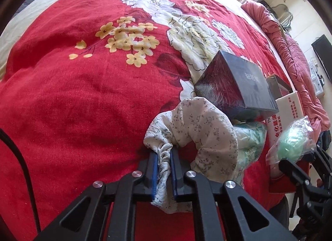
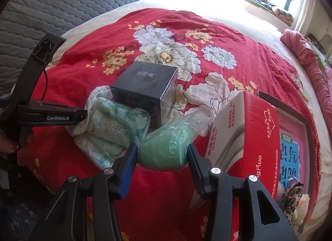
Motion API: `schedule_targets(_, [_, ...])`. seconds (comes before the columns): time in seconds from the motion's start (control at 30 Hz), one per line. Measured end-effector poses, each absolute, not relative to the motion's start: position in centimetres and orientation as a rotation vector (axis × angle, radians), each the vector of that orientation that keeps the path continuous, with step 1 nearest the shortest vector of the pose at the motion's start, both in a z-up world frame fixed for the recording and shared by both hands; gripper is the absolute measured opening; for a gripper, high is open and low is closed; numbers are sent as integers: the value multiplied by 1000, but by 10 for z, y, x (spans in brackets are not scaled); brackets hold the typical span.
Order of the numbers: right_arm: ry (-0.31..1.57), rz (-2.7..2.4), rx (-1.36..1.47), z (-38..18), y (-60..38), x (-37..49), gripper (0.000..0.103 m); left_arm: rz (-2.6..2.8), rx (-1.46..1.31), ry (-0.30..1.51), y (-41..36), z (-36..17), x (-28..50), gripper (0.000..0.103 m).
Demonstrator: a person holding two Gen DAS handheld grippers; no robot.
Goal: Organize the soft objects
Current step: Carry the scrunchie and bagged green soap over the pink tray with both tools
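On the bed's red flowered cover (image 1: 72,100), your left gripper (image 1: 164,158) is clamped on a bunched fold of the white speckled cloth (image 1: 195,124), which lies against the dark box (image 1: 232,83). Your right gripper (image 2: 161,153) pinches the bagged green bundle (image 2: 164,149) beside the tissue packs (image 2: 116,124). Lifting the cloth could tip that box if it rests on the fabric; the slick bag may slip. Both grippers point steeply downward.

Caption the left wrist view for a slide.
Left gripper shut on a white floral fabric scrunchie on the red floral bedspread, beside a dark box.
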State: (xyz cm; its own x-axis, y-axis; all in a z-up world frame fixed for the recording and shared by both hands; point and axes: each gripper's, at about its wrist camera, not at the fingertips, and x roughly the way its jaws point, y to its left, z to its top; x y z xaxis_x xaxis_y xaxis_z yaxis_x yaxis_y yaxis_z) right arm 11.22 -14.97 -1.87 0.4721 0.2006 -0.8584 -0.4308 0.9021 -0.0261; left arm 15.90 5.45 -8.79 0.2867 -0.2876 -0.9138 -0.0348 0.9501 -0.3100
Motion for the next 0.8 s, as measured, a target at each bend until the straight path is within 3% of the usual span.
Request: schedule_targets(0.8, [882,411,-125,40,-174,92,50,-238,-188,1008,37,42,121,9])
